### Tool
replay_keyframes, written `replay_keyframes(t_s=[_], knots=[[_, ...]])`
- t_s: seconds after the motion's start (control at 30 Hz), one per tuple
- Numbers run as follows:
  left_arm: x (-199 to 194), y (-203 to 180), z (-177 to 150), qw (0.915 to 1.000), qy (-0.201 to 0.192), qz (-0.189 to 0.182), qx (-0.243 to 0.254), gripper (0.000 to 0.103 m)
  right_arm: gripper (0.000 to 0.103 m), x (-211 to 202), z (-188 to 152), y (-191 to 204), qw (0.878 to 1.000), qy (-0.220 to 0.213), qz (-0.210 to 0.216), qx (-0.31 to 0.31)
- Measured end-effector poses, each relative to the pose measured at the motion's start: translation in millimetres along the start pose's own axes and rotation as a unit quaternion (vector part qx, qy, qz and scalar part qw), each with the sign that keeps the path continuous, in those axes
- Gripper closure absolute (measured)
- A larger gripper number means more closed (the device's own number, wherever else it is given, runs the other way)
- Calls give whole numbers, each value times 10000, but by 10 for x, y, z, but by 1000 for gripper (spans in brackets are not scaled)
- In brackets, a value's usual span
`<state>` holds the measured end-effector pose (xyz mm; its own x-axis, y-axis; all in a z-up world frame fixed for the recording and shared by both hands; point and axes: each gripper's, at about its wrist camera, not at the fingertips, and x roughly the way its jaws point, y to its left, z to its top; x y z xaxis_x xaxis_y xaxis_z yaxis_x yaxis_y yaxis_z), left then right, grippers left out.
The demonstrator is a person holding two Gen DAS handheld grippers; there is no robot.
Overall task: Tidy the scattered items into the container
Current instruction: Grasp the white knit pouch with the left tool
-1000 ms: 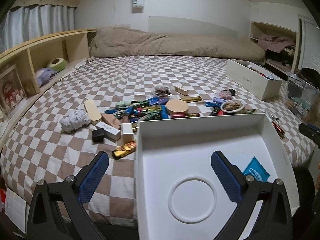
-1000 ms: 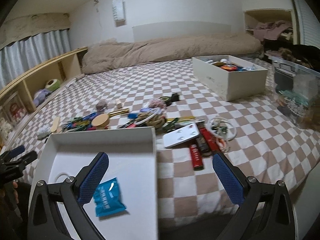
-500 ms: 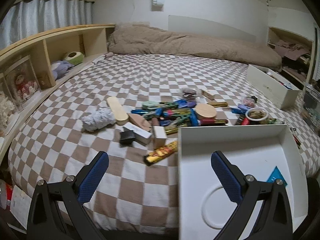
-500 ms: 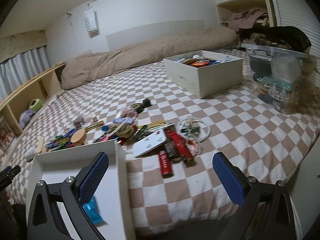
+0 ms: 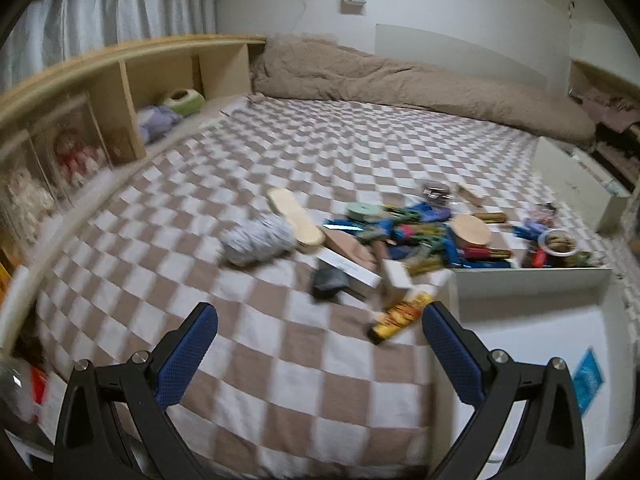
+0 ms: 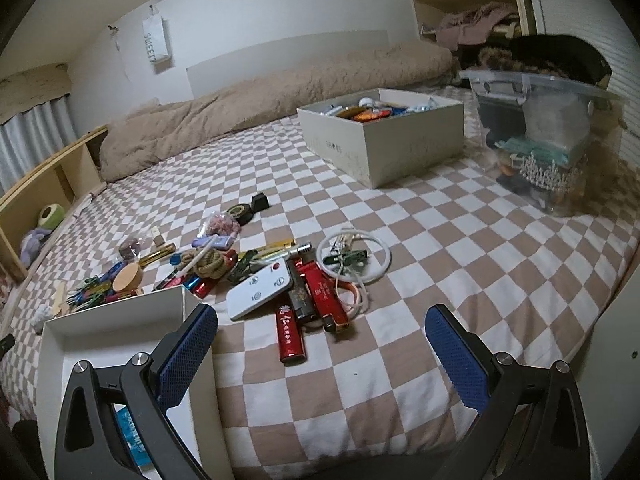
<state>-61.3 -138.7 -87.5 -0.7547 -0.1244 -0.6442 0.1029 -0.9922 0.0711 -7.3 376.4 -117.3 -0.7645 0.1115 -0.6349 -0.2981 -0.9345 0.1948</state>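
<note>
A white open box (image 5: pixel 532 280) lies on the checkered bed at the near edge, with a blue packet (image 5: pixel 588 376) inside; it also shows in the right wrist view (image 6: pixel 120 316). A pile of small items (image 5: pixel 416 236) lies behind it, with a yellow wrapper (image 5: pixel 400 318), a grey fluffy ball (image 5: pixel 256 240) and a wooden board (image 5: pixel 296 220). In the right wrist view a white remote (image 6: pixel 260 288), red lighters (image 6: pixel 312 304) and a white cable ring (image 6: pixel 356 260) lie to the box's right. My left gripper (image 5: pixel 320 352) is open and empty left of the box. My right gripper (image 6: pixel 320 352) is open and empty in front of the lighters.
A second white box (image 6: pixel 380 140) full of items stands further back on the right. A clear plastic bin (image 6: pixel 540 140) stands at the right edge. A wooden shelf (image 5: pixel 120 92) runs along the left. A beige duvet (image 5: pixel 400 80) lies at the head.
Both grippers have swung away from the box: the left one to the left over bare bedspread, the right one to the right toward the remote and lighters. Both stay open.
</note>
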Motion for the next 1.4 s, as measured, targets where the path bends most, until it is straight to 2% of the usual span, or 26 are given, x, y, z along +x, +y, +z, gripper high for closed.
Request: replay_keyframes(t_s=[0.1,0.33,0.5,0.63,0.77,0.9,1.0,1.2,1.4], knots=[[67,95,100,9999,-41,143,76,0,0,62,-30,-27,9999,92,-11,87],[469,293,277,9994,187,271,-99,0,0,216,-112,-45,9992,363,-65,169],[849,366,357,9969,550,200,-519,0,0,258,-109,-44,9987,457,-88,189],[1142,425,437,9914,803,182,-1021,0,0,294,-98,-41,9984,510,-73,210],[1361,452,497,9855,945,431,-1342,0,0,318,-104,-49,9980,566,-156,218],[1539,484,508,9804,1103,417,-1580,0,0,354,-89,-75,9971,681,-149,304],[1631,515,496,9777,1135,470,-1706,0,0,379,-59,-55,9969,714,-221,231],[1801,585,415,9754,1155,446,-1826,0,0,491,89,87,9950,790,-429,-428],[1843,566,391,9784,1068,535,-1689,0,0,690,341,-63,9957,865,-310,-101]])
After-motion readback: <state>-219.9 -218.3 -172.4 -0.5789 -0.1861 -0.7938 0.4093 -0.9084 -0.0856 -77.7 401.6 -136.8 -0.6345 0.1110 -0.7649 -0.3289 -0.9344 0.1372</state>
